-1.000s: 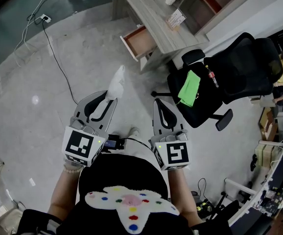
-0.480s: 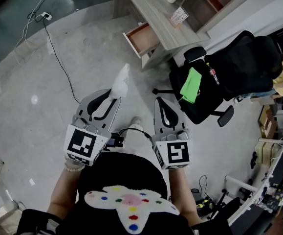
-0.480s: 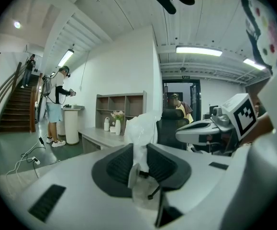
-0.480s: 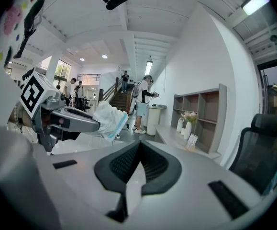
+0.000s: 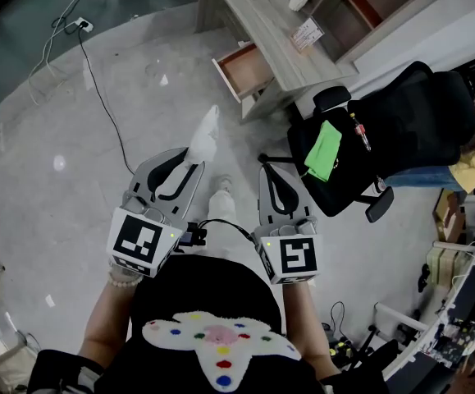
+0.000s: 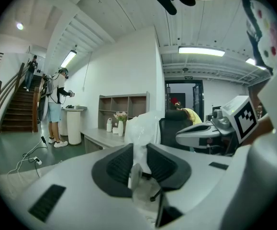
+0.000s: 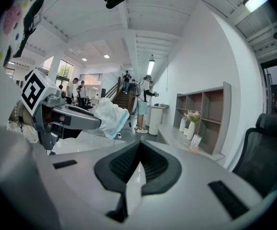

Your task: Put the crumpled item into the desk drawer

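Fingers: my left gripper (image 5: 189, 162) pinches crumpled item (image 5: 203, 138); right gripper (image 5: 275, 177) closed, empty. Carry step, I reckon; next reach drawer (image 5: 244, 71), release inside.

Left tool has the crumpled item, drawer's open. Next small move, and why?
Probably carry the left tool forward toward the open drawer: its jaws are clamped on the crumpled item, and the drawer, pulled out of the desk, lies well ahead.

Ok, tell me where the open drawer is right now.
In the head view, the open drawer sits top centre, pulled out of the grey desk, left of the black office chair.
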Available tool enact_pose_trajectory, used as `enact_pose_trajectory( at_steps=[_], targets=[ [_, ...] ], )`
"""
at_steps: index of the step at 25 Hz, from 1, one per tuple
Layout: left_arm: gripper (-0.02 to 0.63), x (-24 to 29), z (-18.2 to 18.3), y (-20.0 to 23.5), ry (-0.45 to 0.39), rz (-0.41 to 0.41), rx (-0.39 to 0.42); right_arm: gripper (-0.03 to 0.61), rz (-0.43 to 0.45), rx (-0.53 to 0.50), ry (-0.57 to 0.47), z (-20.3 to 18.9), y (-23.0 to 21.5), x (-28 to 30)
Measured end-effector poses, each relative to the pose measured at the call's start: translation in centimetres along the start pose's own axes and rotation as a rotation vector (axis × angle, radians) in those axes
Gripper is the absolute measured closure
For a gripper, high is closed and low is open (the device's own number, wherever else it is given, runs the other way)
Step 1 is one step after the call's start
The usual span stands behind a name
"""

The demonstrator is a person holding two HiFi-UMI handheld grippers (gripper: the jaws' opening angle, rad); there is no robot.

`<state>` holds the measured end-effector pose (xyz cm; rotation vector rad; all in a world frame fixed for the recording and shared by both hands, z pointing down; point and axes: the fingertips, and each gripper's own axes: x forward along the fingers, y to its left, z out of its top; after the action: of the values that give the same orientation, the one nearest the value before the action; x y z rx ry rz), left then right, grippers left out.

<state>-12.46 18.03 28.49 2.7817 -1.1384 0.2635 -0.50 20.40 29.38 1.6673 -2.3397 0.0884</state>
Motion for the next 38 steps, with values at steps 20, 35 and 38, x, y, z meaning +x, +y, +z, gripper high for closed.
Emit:
enact_pose_trajectory(
  at_steps=[20, 35, 38],
  targets=[
    [0.515, 11.0, 2.3, 5.4, 0.024, 0.095, -0.030, 0.575, 0.092, 0.020, 0.007, 1.2, -9.0, 10.8],
    [0.515, 20.4, 4.2, 8.8, 0.035, 0.156, -0.049, 0.575, 0.165, 0.012, 0.014, 1.8, -16.6, 18.8],
    [0.515, 21.1, 4.4, 8.8, 0.034, 0.161, -0.043, 0.575, 0.151, 0.006, 0.056, 1.0, -17.5, 18.9]
  ],
)
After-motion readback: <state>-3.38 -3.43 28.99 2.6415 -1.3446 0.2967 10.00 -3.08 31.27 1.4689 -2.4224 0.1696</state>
